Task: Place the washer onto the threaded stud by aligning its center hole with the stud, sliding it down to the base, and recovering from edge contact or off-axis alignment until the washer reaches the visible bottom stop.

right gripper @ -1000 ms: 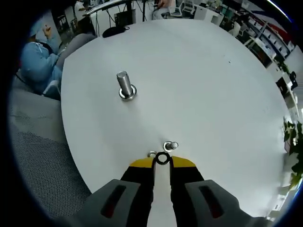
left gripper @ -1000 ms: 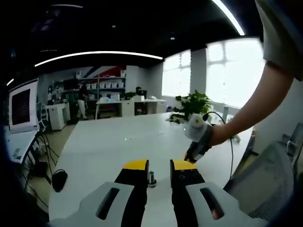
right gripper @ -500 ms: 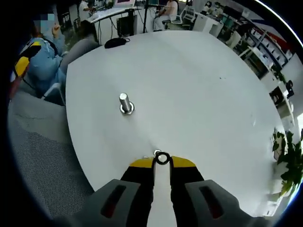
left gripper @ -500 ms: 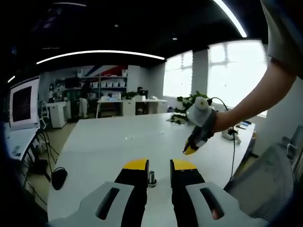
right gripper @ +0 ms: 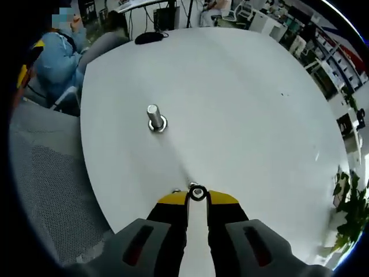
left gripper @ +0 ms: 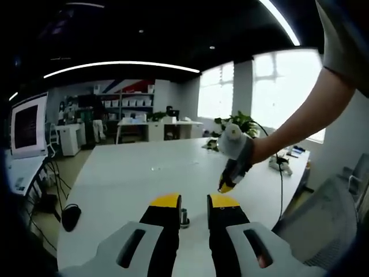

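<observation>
A short threaded steel stud (right gripper: pixel 154 118) stands upright on its round base on the white table (right gripper: pixel 248 104), up and to the left of my right gripper (right gripper: pixel 198 194). That gripper is shut on a small metal washer (right gripper: pixel 198 193), pinched at its yellow tips above the table's near edge. In the left gripper view the same stud (left gripper: pixel 184 217) shows low in the gap between my left gripper's (left gripper: pixel 194 202) jaws, which stand open with nothing held. The right gripper (left gripper: pixel 226 183), carried by a person's hand, hangs over the table just beyond the stud and to its right.
A grey mesh chair (right gripper: pixel 46 190) lies along the table's left edge, with a seated person in blue (right gripper: pixel 55 55) behind it. A black mouse (left gripper: pixel 70 218) sits at the table's left side. A potted plant (left gripper: pixel 237 124) and a monitor (left gripper: pixel 27 128) stand further off.
The right gripper, still shut on the washer, has come back down and leftward, nearer the stud, after lifting. The left gripper has hardly moved.
</observation>
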